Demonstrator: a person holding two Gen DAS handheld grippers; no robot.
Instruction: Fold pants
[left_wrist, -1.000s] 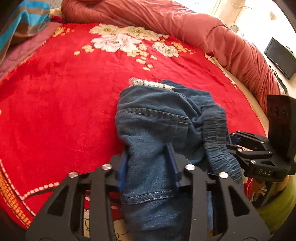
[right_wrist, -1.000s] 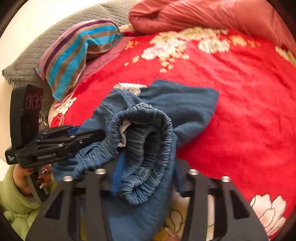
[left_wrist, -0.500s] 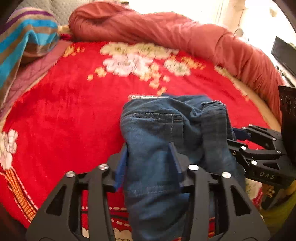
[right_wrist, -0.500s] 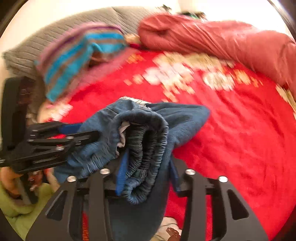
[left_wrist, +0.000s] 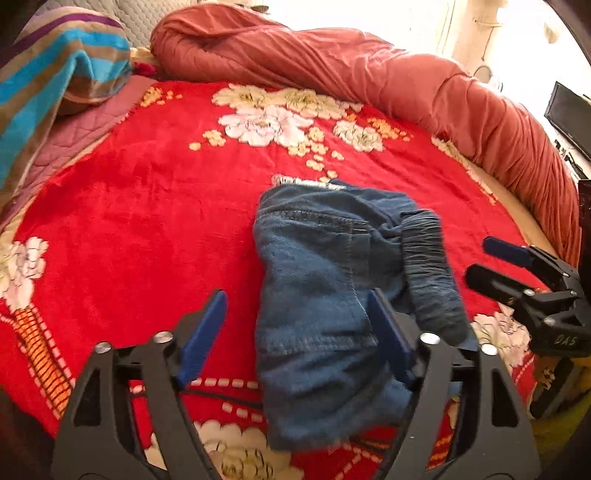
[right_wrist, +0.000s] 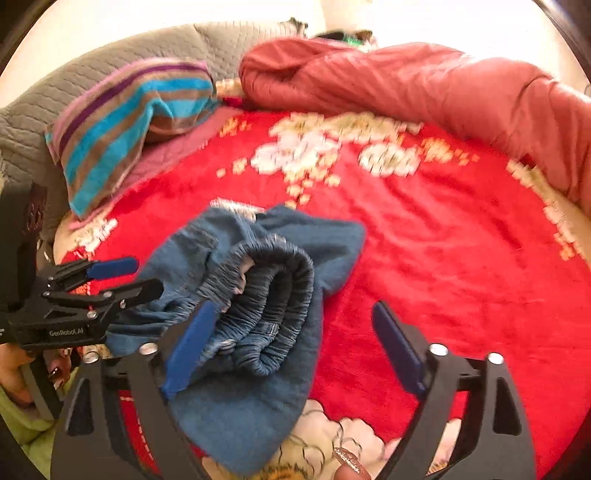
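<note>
The folded pants (left_wrist: 325, 295) lie on the blanket (left_wrist: 147, 221) that covers the bed, toward its near edge, with the elastic waistband (right_wrist: 266, 306) bunched on top at their right side. The left tongs (left_wrist: 295, 332) straddle the near left part of the pants, and the right tongs (right_wrist: 295, 343) stand just right of the waistband, jaws spread. Behind the pants, a rolled quilt (left_wrist: 369, 74) runs along the far edge and down the right side, and a striped pillow (right_wrist: 129, 122) sits at the far left against a padded headboard (right_wrist: 110, 62).
</note>
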